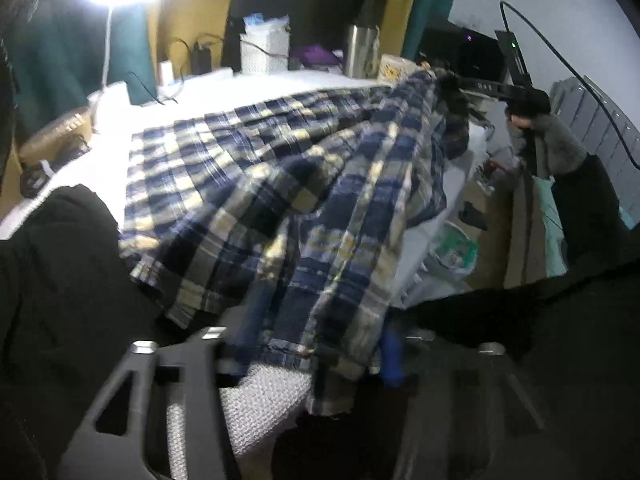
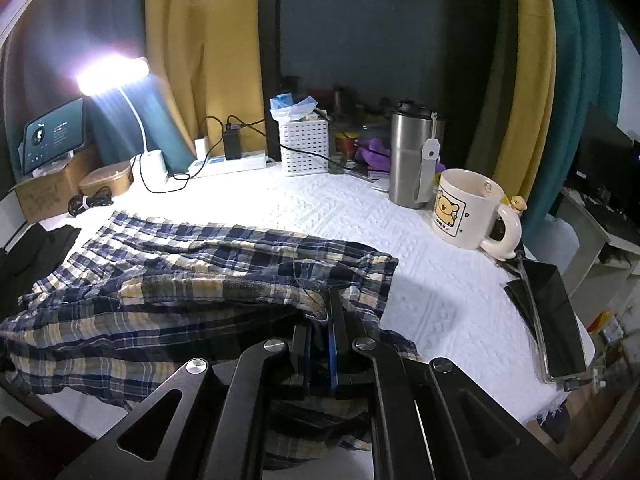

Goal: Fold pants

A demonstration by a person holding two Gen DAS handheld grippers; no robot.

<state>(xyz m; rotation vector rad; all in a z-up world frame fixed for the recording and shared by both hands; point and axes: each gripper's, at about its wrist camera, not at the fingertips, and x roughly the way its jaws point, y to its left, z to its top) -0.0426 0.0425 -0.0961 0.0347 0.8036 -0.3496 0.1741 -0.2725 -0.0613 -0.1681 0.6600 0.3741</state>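
Slippage worries us: left tongs (image 1: pixel 316 344) gape loosely around the plaid pants (image 1: pixel 280 184), right tongs (image 2: pixel 320 332) clamp the hem near the mug (image 2: pixel 468 208).

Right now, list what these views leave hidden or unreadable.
- Left gripper tips: left wrist view, plaid pants drape over them.
- Pants' near edge: right wrist view, right gripper covers it.
- Tablet screen text: right wrist view, too small.
- Phone: right wrist view, partly cut off.

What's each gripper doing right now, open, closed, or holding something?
Left gripper: partly open, plaid pants draped between its fingers.
Right gripper: closed on the pants' edge.
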